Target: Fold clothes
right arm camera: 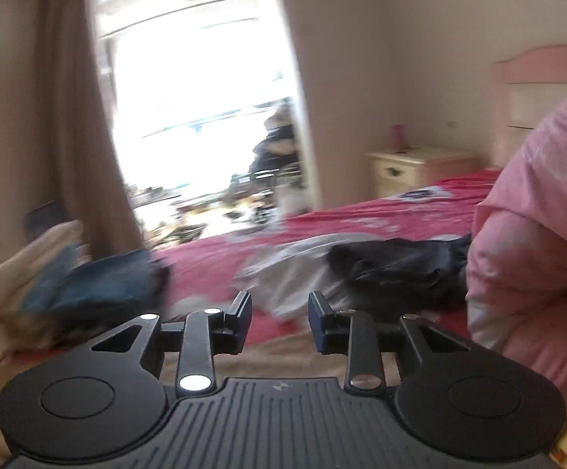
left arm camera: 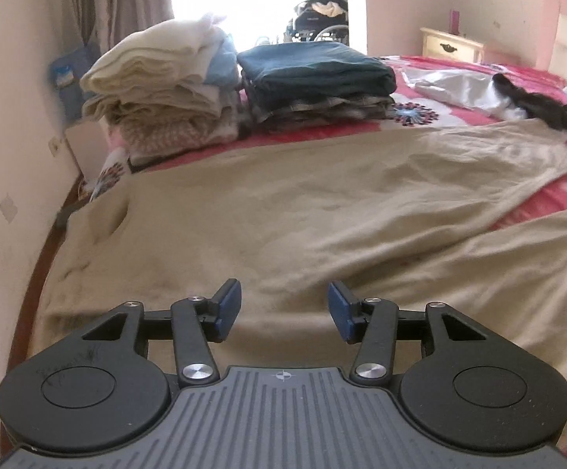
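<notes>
- L gripper hangs over the near edge of the beige garment, jaws apart, nothing between the blue pads
- beige garment lies spread & wrinkled across the bed, covering most of the near part; one piece runs off toward the right
- R gripper also parted, nothing in it; that view is badly blurred
- no real containers seen; the bed itself carries everything
- back left on bed: pile of cream & white folded clothes, light blue bit just beside it
- right next to it: stack of dark teal folded clothes w/ plaid layers underneath
- further right: silvery-white cloth w/ a black garment touching it, both unfolded
- nightstand by the far wall
- R view: pink sleeve fills the right edge, close to the camera
</notes>
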`<state>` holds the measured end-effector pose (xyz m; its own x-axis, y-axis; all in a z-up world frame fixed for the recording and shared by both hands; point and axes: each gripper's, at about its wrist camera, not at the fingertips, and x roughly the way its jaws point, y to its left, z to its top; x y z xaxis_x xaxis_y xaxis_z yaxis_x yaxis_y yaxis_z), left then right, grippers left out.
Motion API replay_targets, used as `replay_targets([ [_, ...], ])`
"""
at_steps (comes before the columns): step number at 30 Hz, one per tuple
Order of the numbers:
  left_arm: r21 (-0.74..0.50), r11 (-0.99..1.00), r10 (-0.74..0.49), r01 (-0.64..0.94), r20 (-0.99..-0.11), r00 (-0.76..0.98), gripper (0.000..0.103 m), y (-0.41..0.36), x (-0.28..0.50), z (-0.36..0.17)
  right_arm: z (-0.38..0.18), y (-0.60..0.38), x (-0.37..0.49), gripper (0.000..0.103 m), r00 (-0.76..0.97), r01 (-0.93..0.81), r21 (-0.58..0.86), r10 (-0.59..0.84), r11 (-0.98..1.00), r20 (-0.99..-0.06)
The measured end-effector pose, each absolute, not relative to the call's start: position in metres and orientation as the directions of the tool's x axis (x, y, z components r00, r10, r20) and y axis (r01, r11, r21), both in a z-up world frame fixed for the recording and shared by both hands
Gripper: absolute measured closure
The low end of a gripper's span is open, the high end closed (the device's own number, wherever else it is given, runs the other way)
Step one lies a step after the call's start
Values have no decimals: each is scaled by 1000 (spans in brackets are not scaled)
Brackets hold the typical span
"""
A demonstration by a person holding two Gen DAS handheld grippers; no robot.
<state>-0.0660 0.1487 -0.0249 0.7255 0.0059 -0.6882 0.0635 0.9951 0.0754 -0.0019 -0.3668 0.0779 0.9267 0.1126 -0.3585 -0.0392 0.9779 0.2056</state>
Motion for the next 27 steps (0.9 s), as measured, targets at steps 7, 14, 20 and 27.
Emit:
replay_targets([
  [7,-43,998,0,-56,-792,610,53,171,-140,-25,26,-335,-79,68,769,-133,384,339,914,-542],
  [14,-188,942,-18,-277,-855,518,53,206,-200,-46,-51,-348,-131,65,577,196,622,423,758,-698],
  [20,-311,866,-73,-390,-853,518,53,218,-218,-75,-77,-367,-157,60,529,374,695,475,614,-704],
  [27,-405,809,-84,-426,-797,598,52,229,-217,-85,-99,-384,-170,58,543,511,707,454,489,-707],
])
